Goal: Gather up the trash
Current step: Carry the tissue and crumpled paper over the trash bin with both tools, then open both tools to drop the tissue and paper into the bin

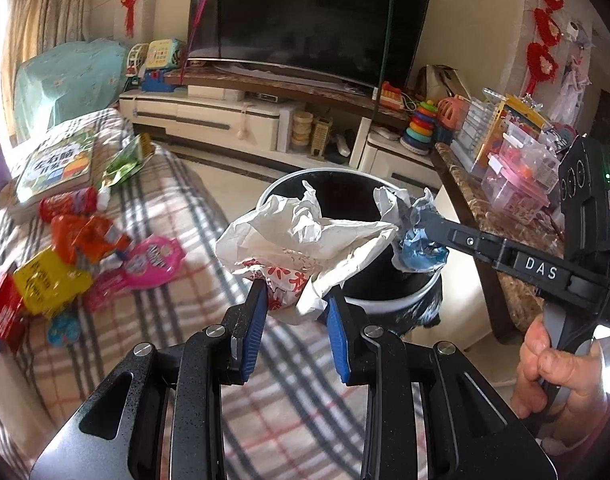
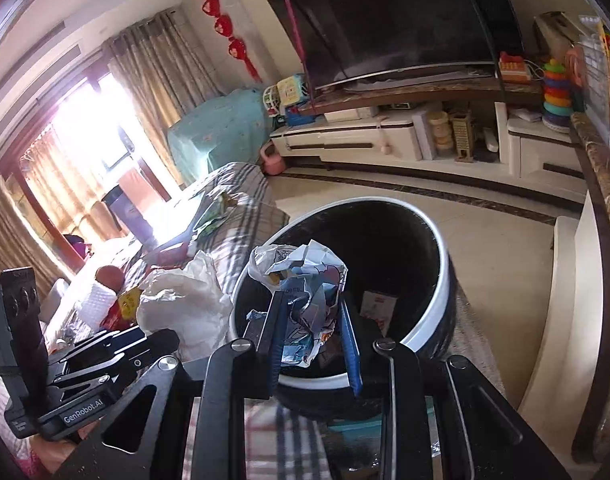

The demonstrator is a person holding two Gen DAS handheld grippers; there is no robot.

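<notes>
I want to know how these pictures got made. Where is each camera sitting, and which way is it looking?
Left wrist: sits on the left gripper, looks past its white paper bag at the bin; shows the right gripper and hand.
Right wrist: sits on the right gripper, looks down into the bin; shows the left gripper.
Shared: bin, TV.

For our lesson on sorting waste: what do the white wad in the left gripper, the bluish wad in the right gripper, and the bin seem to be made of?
White wad: thin matt paper with red print, sharply creased, probably a wrapper.
Bluish wad: printed paper, crumpled into stiff folds.
Bin: likely plastic, with a smooth glossy white rim; the black inside may be a liner.
</notes>
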